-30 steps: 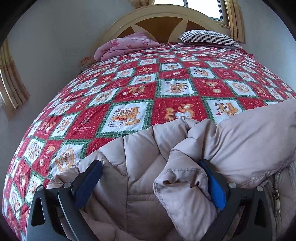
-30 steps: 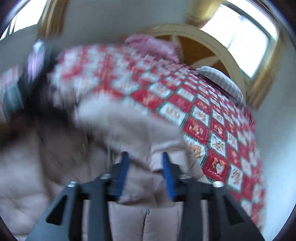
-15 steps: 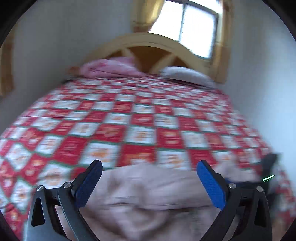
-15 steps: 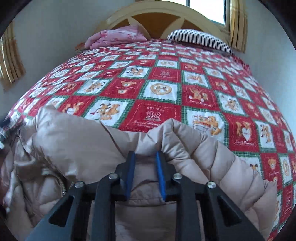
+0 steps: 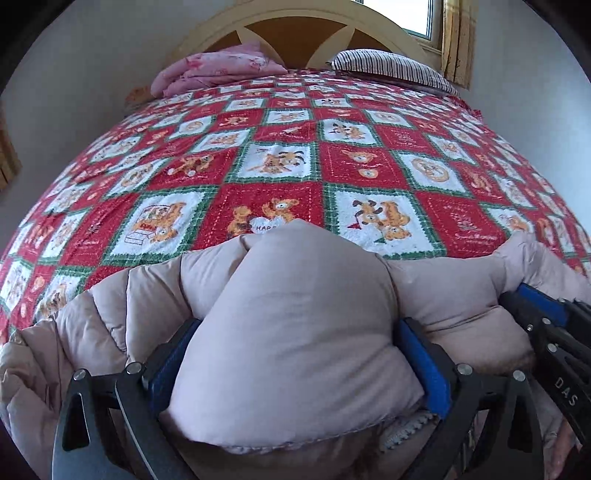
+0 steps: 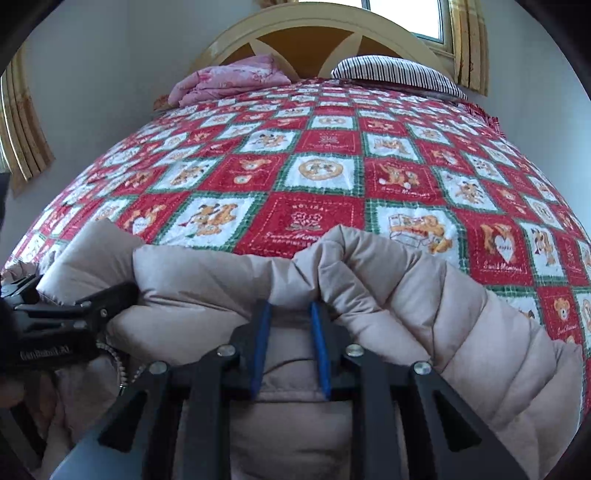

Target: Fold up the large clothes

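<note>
A beige quilted puffer jacket [image 5: 295,280] lies bunched at the near edge of the bed. My left gripper [image 5: 297,328] stands wide, and a thick puffy fold of the jacket fills the gap between its blue pads [image 5: 424,369]. My right gripper [image 6: 289,306] is shut narrowly on a thinner fold of the jacket [image 6: 406,295], near a raised ridge of fabric. Each gripper shows in the other's view: the right gripper [image 5: 535,321] at the jacket's right side, the left gripper [image 6: 74,317] at its left. The zipper [image 6: 118,362] shows beside the left one.
A red, white and green patchwork bedspread [image 5: 277,158] covers the bed beyond the jacket. A folded pink blanket [image 5: 218,70] and a striped pillow [image 5: 391,66] lie by the wooden headboard [image 5: 306,33]. Walls flank both sides, with curtains [image 6: 22,129] on the left.
The left gripper swung up and away over the bed, then came back down with a thick jacket fold between its wide jaws. The right gripper narrowed onto its fold and has since held still.
</note>
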`<state>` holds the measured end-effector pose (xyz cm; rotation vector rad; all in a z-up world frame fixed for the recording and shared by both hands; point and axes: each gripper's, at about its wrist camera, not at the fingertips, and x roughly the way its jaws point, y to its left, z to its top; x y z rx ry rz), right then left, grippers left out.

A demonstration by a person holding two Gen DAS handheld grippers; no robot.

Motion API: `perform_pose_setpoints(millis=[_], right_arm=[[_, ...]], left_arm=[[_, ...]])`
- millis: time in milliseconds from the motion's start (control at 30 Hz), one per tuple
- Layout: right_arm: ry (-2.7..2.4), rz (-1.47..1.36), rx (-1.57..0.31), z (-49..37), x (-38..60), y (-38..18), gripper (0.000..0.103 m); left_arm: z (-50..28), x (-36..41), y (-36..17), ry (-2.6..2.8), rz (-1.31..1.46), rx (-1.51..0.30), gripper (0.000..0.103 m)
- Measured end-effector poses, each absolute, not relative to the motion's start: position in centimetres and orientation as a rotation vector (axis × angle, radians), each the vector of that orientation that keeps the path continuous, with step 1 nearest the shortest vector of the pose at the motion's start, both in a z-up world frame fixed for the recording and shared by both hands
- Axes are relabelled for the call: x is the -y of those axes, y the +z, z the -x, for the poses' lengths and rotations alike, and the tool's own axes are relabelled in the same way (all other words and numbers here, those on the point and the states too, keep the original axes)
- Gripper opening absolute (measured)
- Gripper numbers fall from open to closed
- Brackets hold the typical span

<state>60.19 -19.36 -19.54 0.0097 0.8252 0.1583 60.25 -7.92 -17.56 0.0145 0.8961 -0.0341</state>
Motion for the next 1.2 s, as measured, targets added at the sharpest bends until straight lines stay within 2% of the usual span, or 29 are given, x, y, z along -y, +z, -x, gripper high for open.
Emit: perform_pose_setpoints(millis=[1200], right_arm=[[0.128,0.048,-0.839,-60.44,18.47,-20.15,0.025]], left_arm=[[-61.06,7.67,-18.27,0.018,-0.064,-0.917,0.103]])
